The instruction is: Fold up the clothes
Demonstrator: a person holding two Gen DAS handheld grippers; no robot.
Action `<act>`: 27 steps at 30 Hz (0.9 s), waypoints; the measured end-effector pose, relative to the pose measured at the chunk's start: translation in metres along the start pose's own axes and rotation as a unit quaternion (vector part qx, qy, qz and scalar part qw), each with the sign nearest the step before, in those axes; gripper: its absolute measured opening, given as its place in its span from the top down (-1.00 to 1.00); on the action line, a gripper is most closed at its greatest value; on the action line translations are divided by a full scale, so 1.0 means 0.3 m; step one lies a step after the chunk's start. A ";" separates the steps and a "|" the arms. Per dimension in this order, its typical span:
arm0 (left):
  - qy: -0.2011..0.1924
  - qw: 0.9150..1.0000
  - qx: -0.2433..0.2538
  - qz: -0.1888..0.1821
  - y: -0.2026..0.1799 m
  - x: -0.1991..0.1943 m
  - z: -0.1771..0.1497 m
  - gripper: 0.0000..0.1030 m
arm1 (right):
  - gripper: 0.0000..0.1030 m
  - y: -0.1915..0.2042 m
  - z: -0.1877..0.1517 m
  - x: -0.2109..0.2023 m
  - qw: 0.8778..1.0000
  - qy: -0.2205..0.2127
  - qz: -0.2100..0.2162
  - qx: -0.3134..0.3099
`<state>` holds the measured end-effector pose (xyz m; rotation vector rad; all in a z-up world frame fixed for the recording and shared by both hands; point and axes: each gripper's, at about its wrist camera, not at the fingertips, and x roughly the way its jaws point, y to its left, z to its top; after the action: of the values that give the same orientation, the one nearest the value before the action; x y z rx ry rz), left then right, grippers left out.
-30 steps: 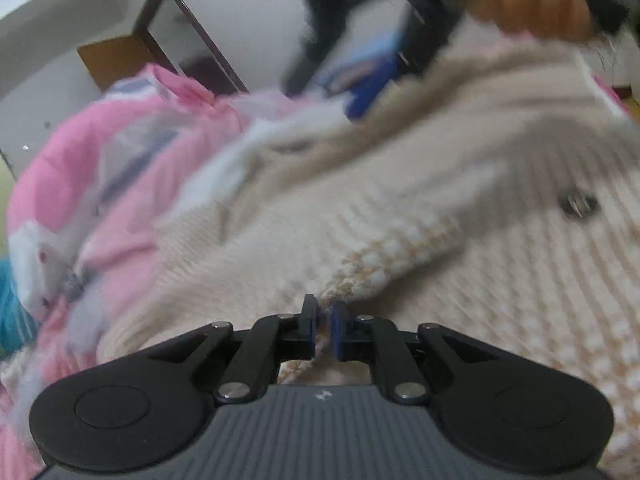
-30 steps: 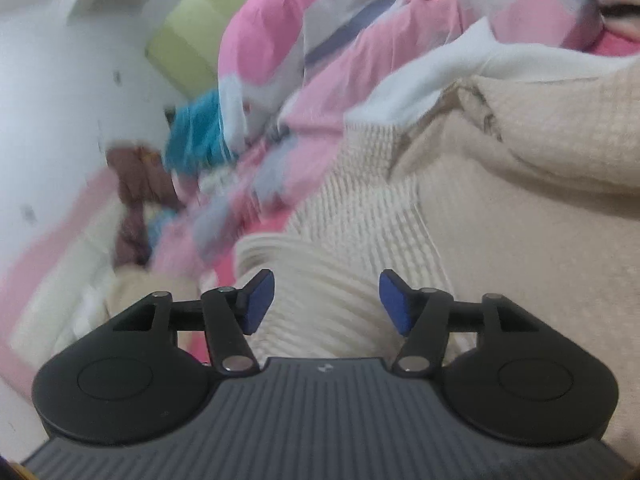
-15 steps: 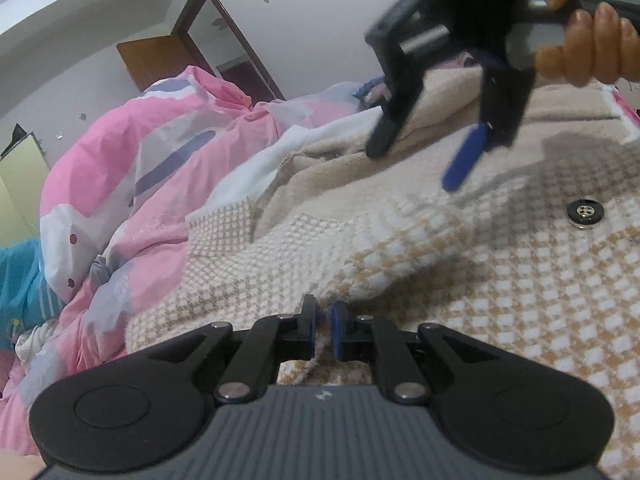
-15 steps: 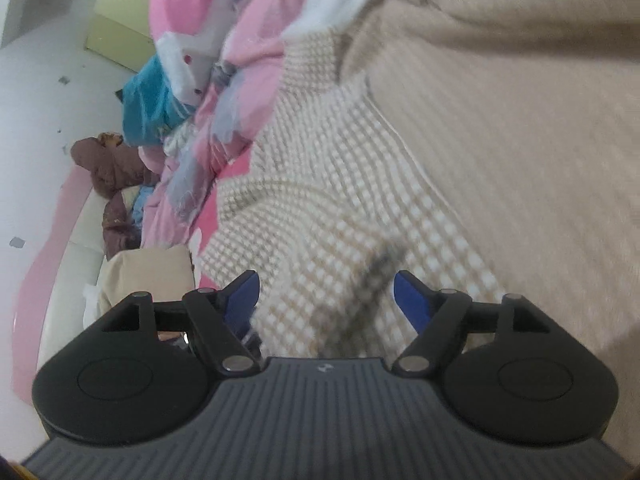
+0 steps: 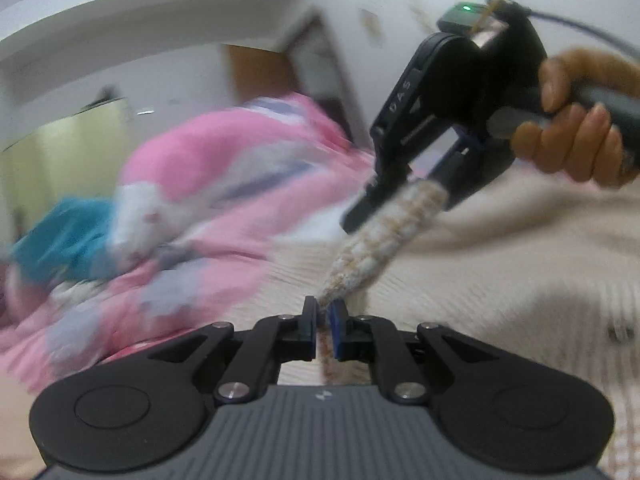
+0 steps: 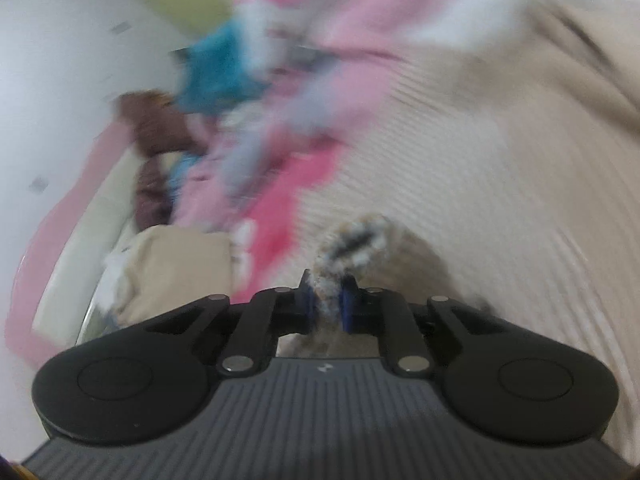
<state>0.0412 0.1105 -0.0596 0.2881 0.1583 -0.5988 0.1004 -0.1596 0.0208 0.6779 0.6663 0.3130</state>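
Half a second ago the right gripper (image 5: 424, 184) hung spread above the knit with nothing in it; now it has pinched the same waffle-knit edge that the left gripper (image 5: 323, 316) holds, and the stretch between them is lifted off the bed into a taut, rope-like band.

That band is part of the cream-and-tan knitted garment (image 5: 384, 236), most likely a cardigan, since a dark button (image 5: 618, 334) shows on the cloth lying low at the right. The rest of the garment rests on the beige ribbed bedcover (image 5: 500, 280). In the right wrist view a bunched tuft of the knit (image 6: 352, 240) stands up just past the pressed-together fingers, so this grip is on a gathered thickness, not a single layer.

Holding one edge at two points, well apart and under tension, keeps the hem straight, so it can be carried over as a line instead of sagging. My judgement is that a fold is being set up or carried across; both views are smeared by motion, so the direction cannot be told.

Beyond the garment lies a rumpled pink quilt (image 5: 224, 184) with a teal cloth (image 5: 64, 240) at its far end.
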 end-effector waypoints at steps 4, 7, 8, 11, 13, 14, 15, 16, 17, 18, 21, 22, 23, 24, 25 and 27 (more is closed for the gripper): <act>0.000 0.988 -0.133 0.076 0.223 -0.102 -0.038 0.85 | 0.80 0.379 0.109 0.171 0.992 0.010 0.066 -0.108; -0.001 0.964 -0.232 0.132 0.391 -0.179 -0.067 0.84 | 0.45 0.664 0.106 0.337 0.975 0.041 0.137 -0.172; -0.001 0.953 -0.264 0.150 0.447 -0.205 -0.076 0.84 | 0.04 0.739 0.091 0.386 0.968 0.059 0.153 -0.188; -0.001 0.911 -0.358 0.203 0.614 -0.281 -0.105 0.81 | -0.35 0.824 0.049 0.438 0.961 0.062 0.149 -0.223; 0.001 0.881 -0.411 0.232 0.708 -0.326 -0.136 0.82 | -0.38 0.774 0.031 0.414 0.962 0.060 0.153 -0.220; 0.001 0.874 -0.425 0.234 0.723 -0.336 -0.162 0.74 | -0.40 0.719 0.032 0.394 0.965 0.060 0.147 -0.207; -0.001 0.870 -0.436 0.232 0.733 -0.345 -0.178 0.65 | -0.42 0.661 0.036 0.376 0.970 0.059 0.137 -0.192; -0.003 0.865 -0.446 0.230 0.744 -0.353 -0.195 0.45 | -0.42 0.585 0.045 0.349 0.976 0.059 0.124 -0.171; -0.006 0.860 -0.456 0.229 0.755 -0.361 -0.212 0.32 | -0.42 0.497 0.053 0.310 0.982 0.057 0.109 -0.147; -0.008 0.855 -0.467 0.227 0.765 -0.370 -0.228 0.29 | -0.42 0.408 0.057 0.266 0.987 0.052 0.091 -0.123; -0.009 0.848 -0.475 0.234 0.760 -0.388 -0.236 0.13 | -0.42 0.130 0.032 0.136 0.998 0.033 0.038 -0.032; -0.009 0.847 -0.477 0.237 0.756 -0.394 -0.236 0.11 | -0.42 0.042 0.010 0.099 0.999 0.028 0.025 0.000; -0.010 0.850 -0.469 0.241 0.739 -0.398 -0.224 0.12 | -0.42 -0.043 -0.020 0.064 0.999 0.024 0.016 0.031; -0.011 0.857 -0.453 0.246 0.708 -0.400 -0.201 0.12 | -0.41 -0.121 -0.051 0.036 0.998 0.020 0.004 0.058; -0.013 0.864 -0.436 0.250 0.678 -0.402 -0.178 0.14 | -0.33 -0.176 -0.085 0.020 0.997 0.017 -0.006 0.072; -0.016 0.878 -0.403 0.259 0.617 -0.407 -0.132 0.18 | -0.12 -0.263 -0.154 -0.002 0.996 0.010 -0.025 0.083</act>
<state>0.0457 0.3335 -0.0284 -0.4871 0.2728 0.0310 0.0740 -0.1965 -0.0585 0.8159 0.7334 0.2204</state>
